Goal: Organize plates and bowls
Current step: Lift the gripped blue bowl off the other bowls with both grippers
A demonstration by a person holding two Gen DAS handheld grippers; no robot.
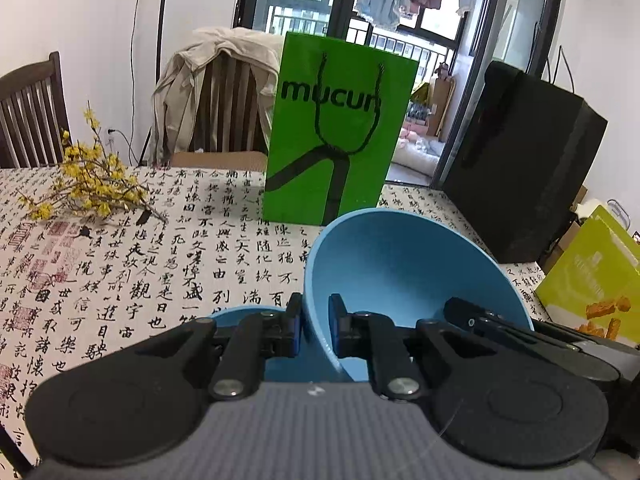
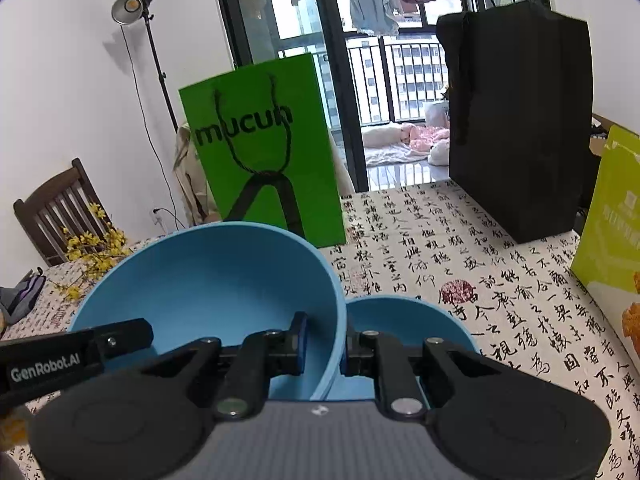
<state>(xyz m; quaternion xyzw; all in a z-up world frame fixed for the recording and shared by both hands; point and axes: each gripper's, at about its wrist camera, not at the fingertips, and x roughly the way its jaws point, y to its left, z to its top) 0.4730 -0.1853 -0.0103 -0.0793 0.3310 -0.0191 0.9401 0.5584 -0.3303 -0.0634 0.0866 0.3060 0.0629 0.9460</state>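
Both grippers sit closest to my lenses, each clamped on the rim of the same blue bowl (image 1: pixel 400 272). On my left wrist feed, the left gripper (image 1: pixel 315 330) has one finger outside the wall and one inside, jaws narrow around the rim. On my right wrist feed, the right gripper (image 2: pixel 323 346) pinches the opposite side of the rim the same way, and the other tool's arm reaches in from the left.

I'm holding that bowl tilted above the table (image 2: pixel 460 256), which is covered with a calligraphy cloth. A second blue bowl (image 2: pixel 404 324) sits lower, just beside the held one and partly under it; I cannot tell whether the two touch. Both bowls look empty.

I judge the task to be at an early or middle stage: one bowl is up and seemingly headed into or onto the other, but nesting is not done. No plates show in either feed, so I can't say where they stand.

Toward the far edge stand a green paper bag (image 1: pixel 340 132) and a black bag (image 2: pixel 520 120); yellow flowers (image 1: pixel 88 184) lie near the left edge.
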